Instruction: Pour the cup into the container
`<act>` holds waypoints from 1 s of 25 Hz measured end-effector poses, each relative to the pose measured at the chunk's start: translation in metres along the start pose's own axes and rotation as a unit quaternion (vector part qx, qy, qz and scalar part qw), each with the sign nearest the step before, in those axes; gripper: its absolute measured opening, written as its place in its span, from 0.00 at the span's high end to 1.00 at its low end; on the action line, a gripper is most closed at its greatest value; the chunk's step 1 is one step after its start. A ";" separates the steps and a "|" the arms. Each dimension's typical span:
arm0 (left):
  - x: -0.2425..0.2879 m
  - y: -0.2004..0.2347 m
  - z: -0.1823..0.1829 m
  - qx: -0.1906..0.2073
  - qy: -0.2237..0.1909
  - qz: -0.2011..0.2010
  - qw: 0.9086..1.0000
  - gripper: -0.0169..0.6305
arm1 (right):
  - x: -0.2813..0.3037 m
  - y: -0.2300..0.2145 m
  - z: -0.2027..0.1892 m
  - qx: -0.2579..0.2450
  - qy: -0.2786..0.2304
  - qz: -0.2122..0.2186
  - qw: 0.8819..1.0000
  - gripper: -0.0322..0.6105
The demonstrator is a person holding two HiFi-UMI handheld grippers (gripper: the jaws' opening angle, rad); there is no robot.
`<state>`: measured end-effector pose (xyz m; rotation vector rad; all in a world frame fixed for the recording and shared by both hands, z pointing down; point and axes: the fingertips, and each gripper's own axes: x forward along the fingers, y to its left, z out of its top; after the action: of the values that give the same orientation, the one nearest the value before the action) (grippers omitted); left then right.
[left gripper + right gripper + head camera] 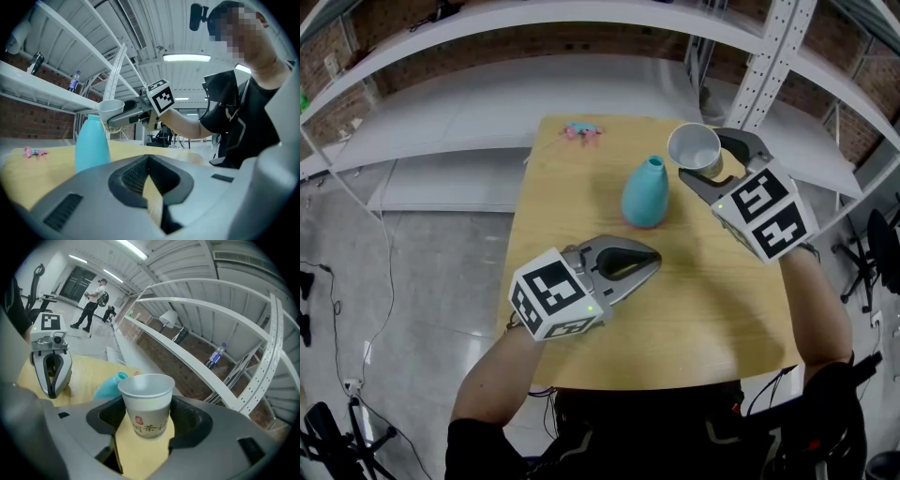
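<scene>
A white paper cup point(695, 146) with red print point(146, 404) is held upright in the air by my right gripper point(710, 164), whose jaws are shut on it, just right of and above the vase's neck. The container is a turquoise narrow-necked vase point(645, 192) standing on the wooden table point(694, 309); it also shows in the left gripper view point(92, 143) and behind the cup in the right gripper view point(108, 385). My left gripper point(645, 260) rests low near the table's middle, shut with nothing in it, pointing at the vase.
A small pink object point(582, 131) lies at the table's far edge. White metal shelving point(581, 19) curves behind the table, with a perforated upright point(769, 56) close to the right gripper. Bottles point(213, 356) stand on a shelf. People stand far off in the room point(91, 305).
</scene>
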<state>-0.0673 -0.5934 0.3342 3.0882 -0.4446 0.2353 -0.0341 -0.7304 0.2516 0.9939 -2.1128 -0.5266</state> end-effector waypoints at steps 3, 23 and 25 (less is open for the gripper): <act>-0.001 0.000 0.000 0.000 0.000 0.002 1.000 0.97 | 0.002 0.001 0.004 -0.028 0.009 -0.006 1.000 0.48; -0.003 0.001 -0.002 -0.002 0.001 0.002 1.000 0.97 | 0.010 0.003 0.014 -0.156 0.049 -0.024 0.986 0.48; -0.004 0.001 -0.002 -0.002 0.002 0.001 1.000 0.97 | 0.010 0.003 0.014 -0.167 0.053 -0.028 0.984 0.48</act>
<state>-0.0711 -0.5931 0.3353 3.0839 -0.4465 0.2391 -0.0508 -0.7354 0.2490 0.8693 -1.8307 -0.8070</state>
